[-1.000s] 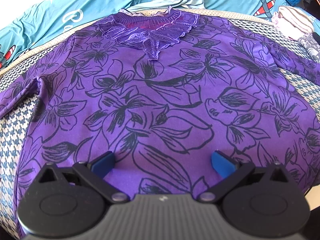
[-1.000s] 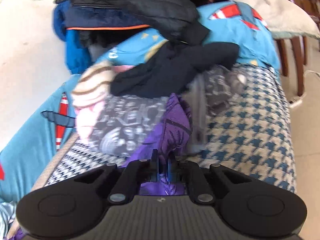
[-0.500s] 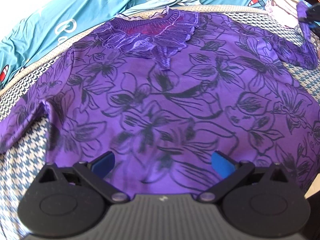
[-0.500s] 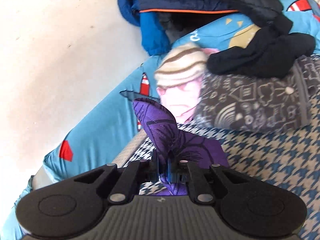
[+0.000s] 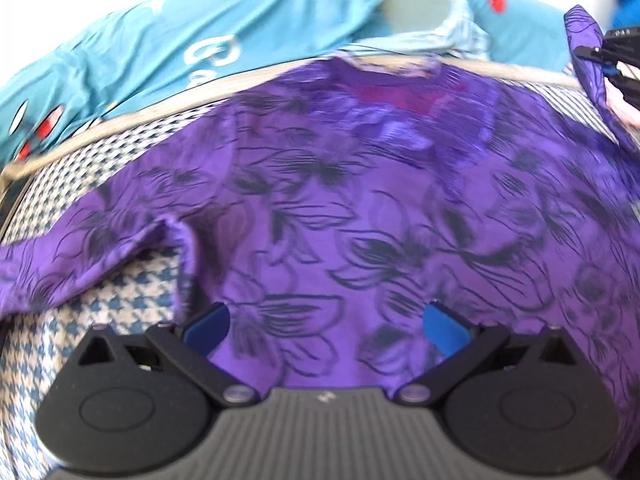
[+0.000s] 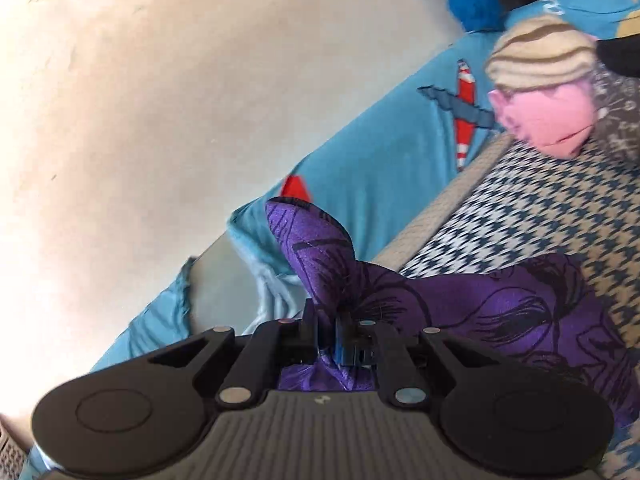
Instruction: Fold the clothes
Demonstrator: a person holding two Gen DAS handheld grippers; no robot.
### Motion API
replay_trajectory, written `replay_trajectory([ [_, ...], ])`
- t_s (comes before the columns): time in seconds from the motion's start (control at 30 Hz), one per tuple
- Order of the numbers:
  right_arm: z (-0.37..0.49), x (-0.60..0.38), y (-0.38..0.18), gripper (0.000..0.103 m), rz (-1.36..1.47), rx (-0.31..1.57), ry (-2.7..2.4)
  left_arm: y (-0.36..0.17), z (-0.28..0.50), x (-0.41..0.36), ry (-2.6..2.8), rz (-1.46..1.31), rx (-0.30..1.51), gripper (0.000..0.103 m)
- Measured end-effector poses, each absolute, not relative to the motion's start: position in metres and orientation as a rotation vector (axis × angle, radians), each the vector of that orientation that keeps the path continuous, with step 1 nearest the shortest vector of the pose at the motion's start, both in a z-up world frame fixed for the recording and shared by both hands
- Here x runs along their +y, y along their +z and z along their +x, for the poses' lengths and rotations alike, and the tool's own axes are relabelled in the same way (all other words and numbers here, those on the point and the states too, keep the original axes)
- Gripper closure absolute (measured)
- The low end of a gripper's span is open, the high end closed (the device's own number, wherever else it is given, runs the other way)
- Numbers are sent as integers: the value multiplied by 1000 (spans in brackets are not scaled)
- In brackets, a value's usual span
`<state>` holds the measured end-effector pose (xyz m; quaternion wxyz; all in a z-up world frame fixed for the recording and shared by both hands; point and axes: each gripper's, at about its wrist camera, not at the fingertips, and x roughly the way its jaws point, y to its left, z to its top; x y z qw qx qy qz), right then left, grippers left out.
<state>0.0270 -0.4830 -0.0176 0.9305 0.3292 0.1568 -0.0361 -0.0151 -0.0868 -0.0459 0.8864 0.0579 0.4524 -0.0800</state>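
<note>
A purple floral top (image 5: 360,220) lies spread flat on the houndstooth-covered bed (image 5: 132,292), its neckline toward the far edge, where a teal sheet printed with aeroplanes (image 5: 160,52) is bunched against the wall. The left gripper (image 5: 326,322) hangs over the top's lower hem with its blue fingers (image 5: 206,326) wide apart and nothing between them. The right gripper (image 6: 326,326) has its fingers pressed together on the end of one sleeve (image 6: 316,248), which stands up out of the grip, lifted above the bed near the far edge. A pile of other clothes (image 6: 544,92) sits beyond it at the bed's far corner.
</note>
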Motion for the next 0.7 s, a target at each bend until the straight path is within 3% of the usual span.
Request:
replay_trajectory([
  [0.23,55,-359,-25,94,476,402,242,-45,0,-50,-36,5,945,0],
  [0.4,71,-286,-63,93,317,564,342,-46,5,-29,27,-38,962,0],
  [0.53,77,-268,-84,88,277,712,406,-47,5,-21,46,-41,966,0],
  [0.7,67,-264,-88,88,237,749,467,-46,6,-20,56,-41,962,0],
])
